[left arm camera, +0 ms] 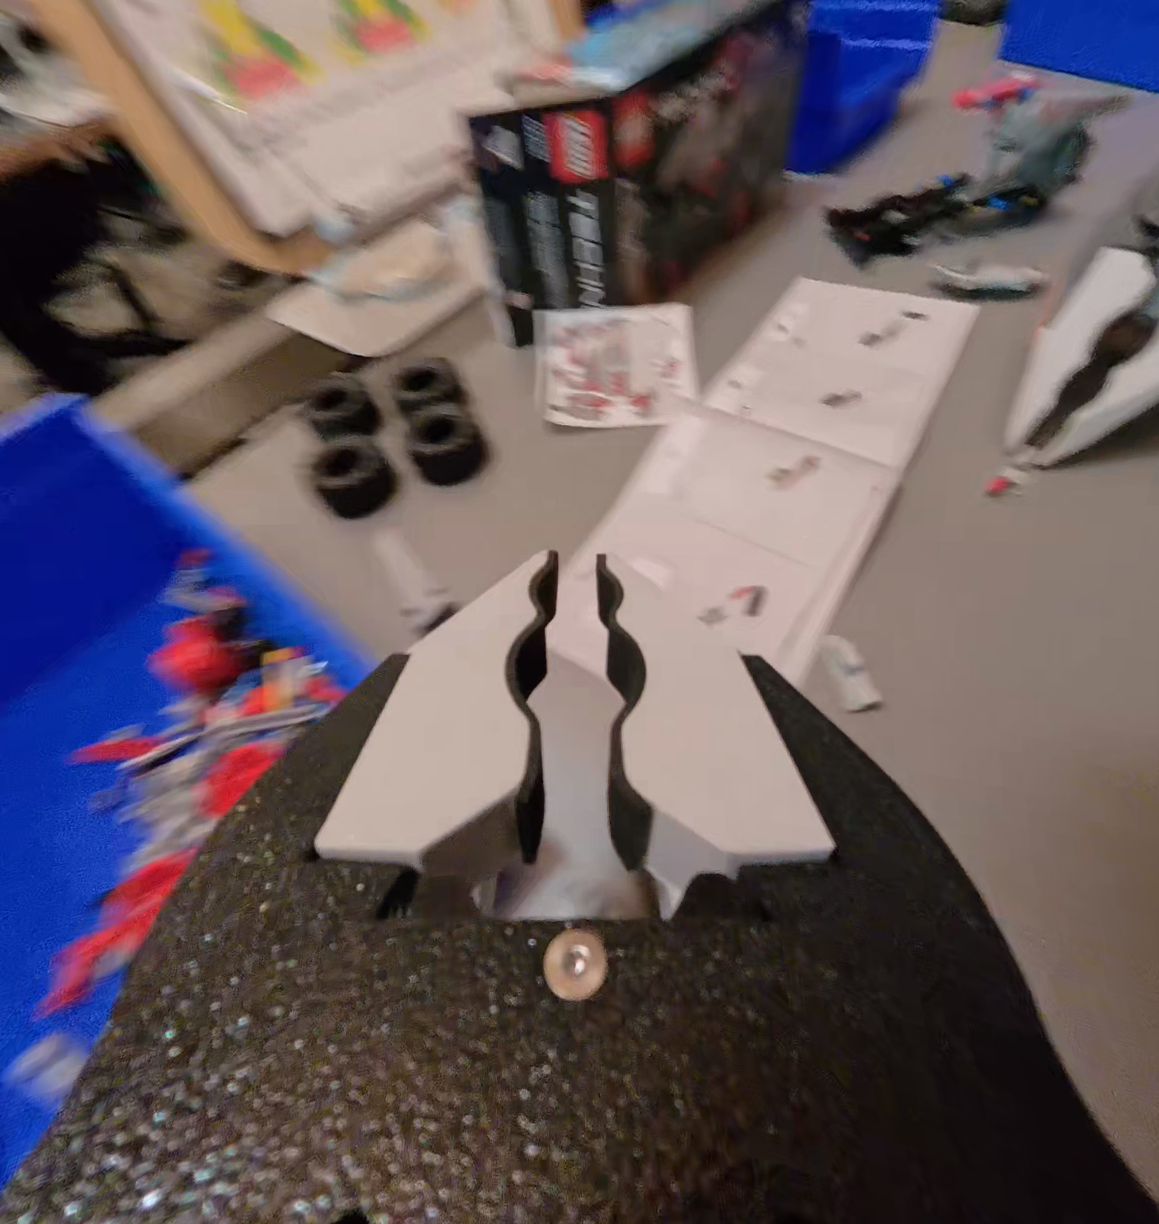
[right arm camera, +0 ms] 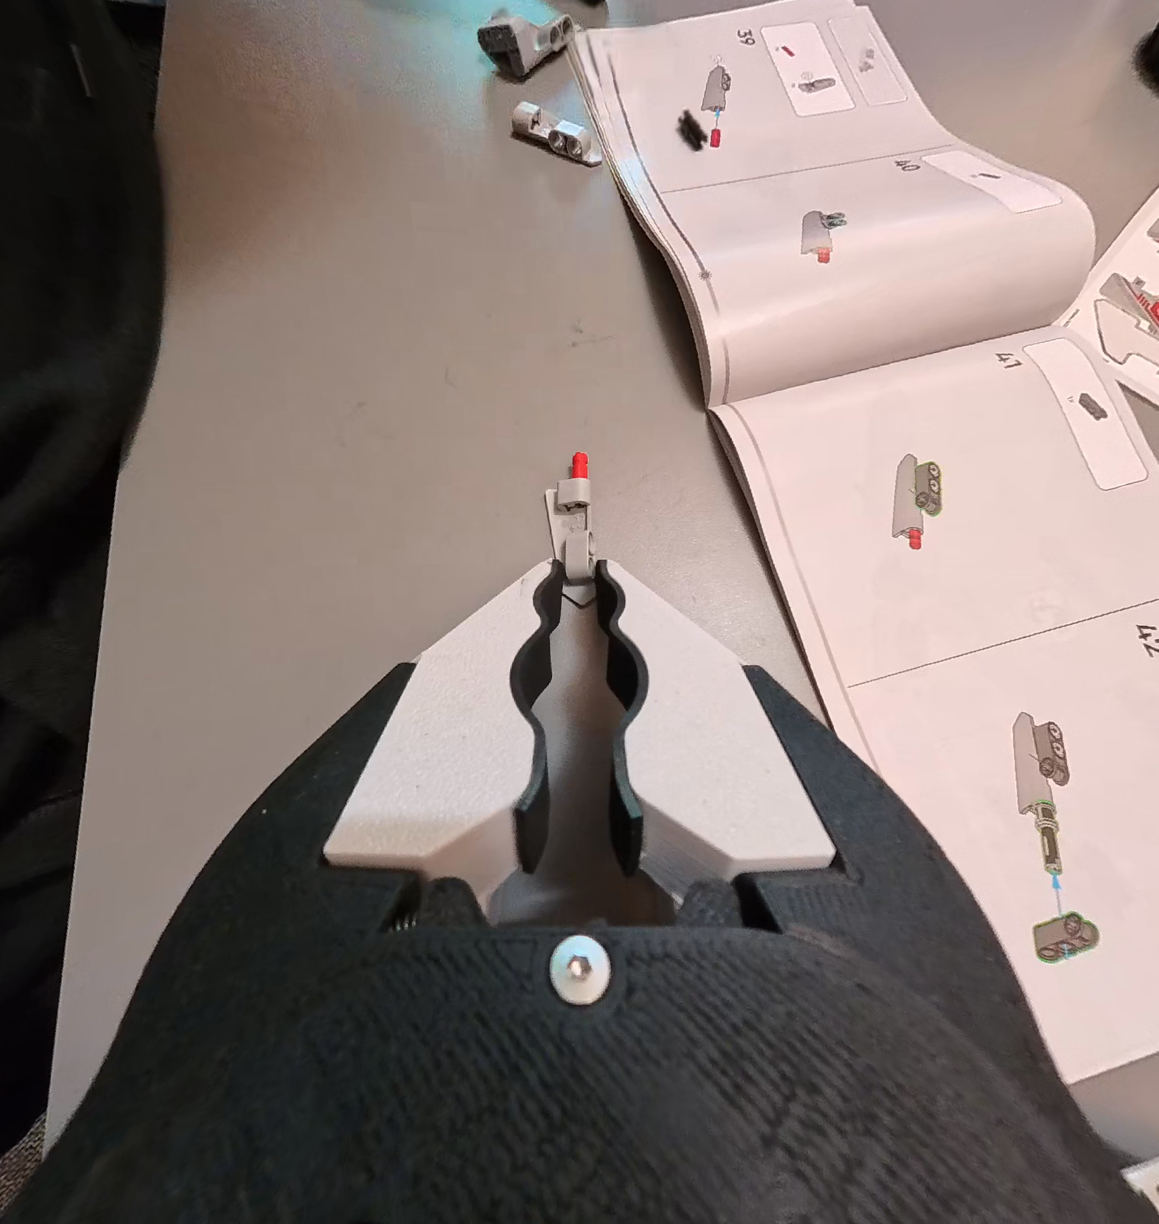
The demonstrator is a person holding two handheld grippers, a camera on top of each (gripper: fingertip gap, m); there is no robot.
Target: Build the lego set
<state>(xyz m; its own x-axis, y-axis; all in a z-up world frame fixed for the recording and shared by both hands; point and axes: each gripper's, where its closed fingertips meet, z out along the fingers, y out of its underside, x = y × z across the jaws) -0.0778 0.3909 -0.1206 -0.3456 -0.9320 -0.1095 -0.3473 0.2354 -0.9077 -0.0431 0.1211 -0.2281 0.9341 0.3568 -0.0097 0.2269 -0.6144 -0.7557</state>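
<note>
Right hand-held gripper [right arm camera: 577,569] pinching grey lego piece [right arm camera: 571,516].

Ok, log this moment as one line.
left gripper: open, empty, above instruction booklet | right gripper: shut on grey sub-assembly with red pin | parts bin: left

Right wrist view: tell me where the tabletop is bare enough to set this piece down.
Bare grey table lies ahead and left of the right tongs, between the dark cloth and the manual. Crowded: two grey pieces at the manual's top corner.
</note>
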